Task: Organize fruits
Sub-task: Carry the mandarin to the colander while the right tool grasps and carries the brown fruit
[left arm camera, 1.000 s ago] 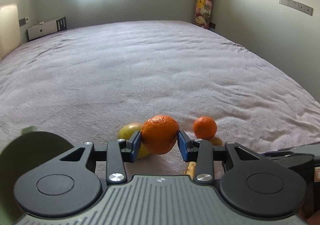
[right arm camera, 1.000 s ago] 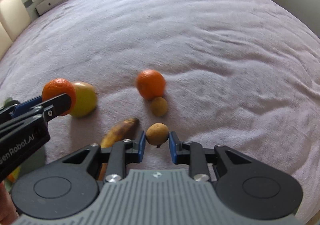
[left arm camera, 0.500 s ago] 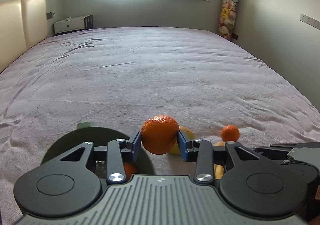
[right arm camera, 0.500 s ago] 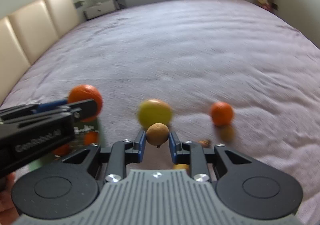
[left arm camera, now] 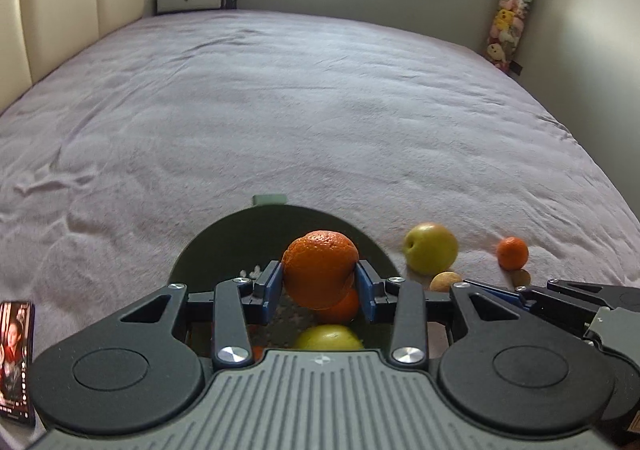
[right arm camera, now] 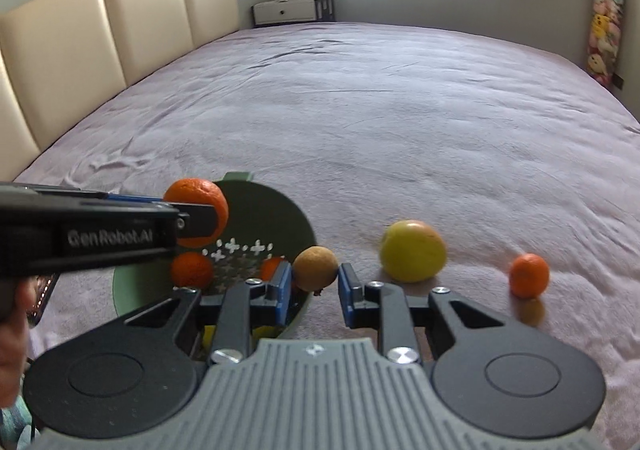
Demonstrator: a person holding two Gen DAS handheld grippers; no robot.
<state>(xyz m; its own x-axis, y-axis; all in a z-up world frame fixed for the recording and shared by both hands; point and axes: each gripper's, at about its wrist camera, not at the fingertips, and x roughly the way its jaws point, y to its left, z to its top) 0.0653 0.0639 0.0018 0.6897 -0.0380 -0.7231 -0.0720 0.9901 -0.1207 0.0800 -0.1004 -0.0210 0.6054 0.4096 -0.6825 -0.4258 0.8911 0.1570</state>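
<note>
Phone [left arm camera: 16,362]: lies on the bedspread, off to the left of my left gripper; not part of the job.
Bowl [left arm camera: 224,238]: dark green, with a perforated bottom, sitting on the bed right below my left gripper and just left of my right one.
Already in bowl: at least two small oranges [right arm camera: 192,270] and a yellow-green fruit [left arm camera: 328,337] low under my left gripper, so I judge the sorting well begun but not finished.
Left gripper [left arm camera: 320,286]: clenched on a big orange [left arm camera: 320,270], holding it above the bowl; I reckon it needs only letting go.
Big orange looks: round, pebbled skin, bright, bigger than the ones below it.
Right gripper [right arm camera: 314,286]: clamped on a small brown fruit [right arm camera: 316,268], at the bowl's right rim, not yet fully over it.
Brown fruit looks: round, dull tan, rough skin, with a dark stub underneath.
Left on bed, right of my grippers: a yellow-green apple [right arm camera: 412,250], then further right a small tangerine [right arm camera: 529,274] with another brown fruit [right arm camera: 532,312] just below it.
Remaining: I judge two drops, then three more pickups.
</note>
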